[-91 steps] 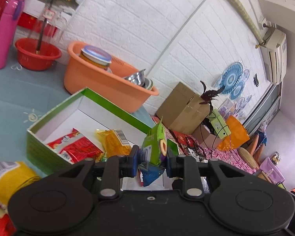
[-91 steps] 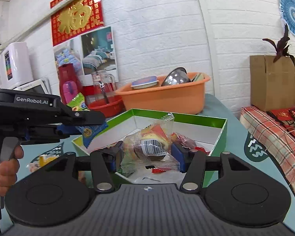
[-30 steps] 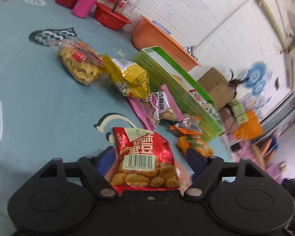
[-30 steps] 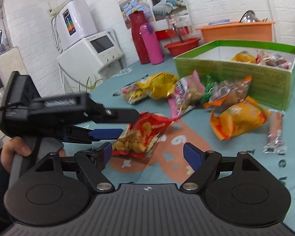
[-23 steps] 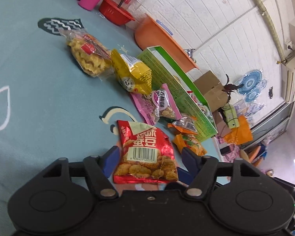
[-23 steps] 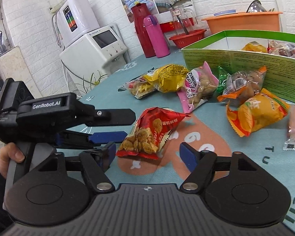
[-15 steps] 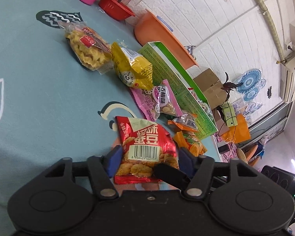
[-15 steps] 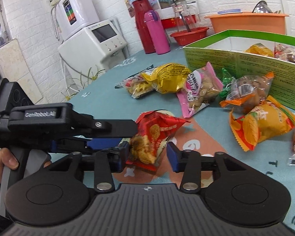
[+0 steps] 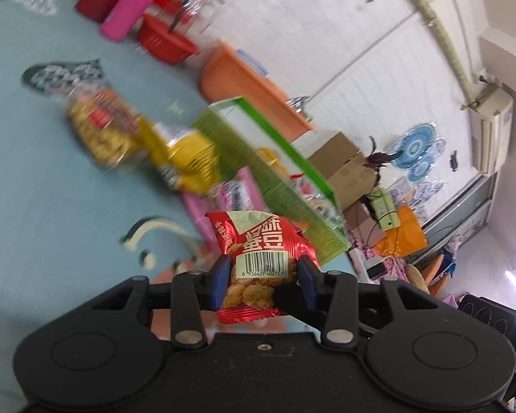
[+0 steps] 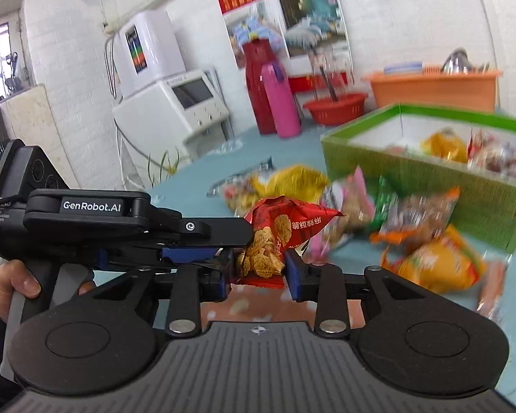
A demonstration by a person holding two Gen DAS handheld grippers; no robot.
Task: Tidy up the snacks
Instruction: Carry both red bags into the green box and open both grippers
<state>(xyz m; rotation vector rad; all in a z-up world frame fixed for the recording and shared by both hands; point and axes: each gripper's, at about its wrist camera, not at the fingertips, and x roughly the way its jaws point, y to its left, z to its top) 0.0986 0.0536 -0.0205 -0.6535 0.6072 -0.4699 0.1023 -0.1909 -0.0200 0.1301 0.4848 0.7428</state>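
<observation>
Lifted off the worktop (image 9: 44, 206) since a second ago, the light, crinkly red snack packet (image 9: 263, 261) is being pinched low by the closing left tool (image 9: 263, 284) and right tool (image 10: 258, 270).

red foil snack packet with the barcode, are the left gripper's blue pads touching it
Touching. The left wrist view shows the closing left gripper with both blue pads pressed against the red foil snack packet.

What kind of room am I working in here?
Most likely a lived-in home room: a table with a thermos and dish tub, a water dispenser, and an air conditioner on the wall.
</observation>
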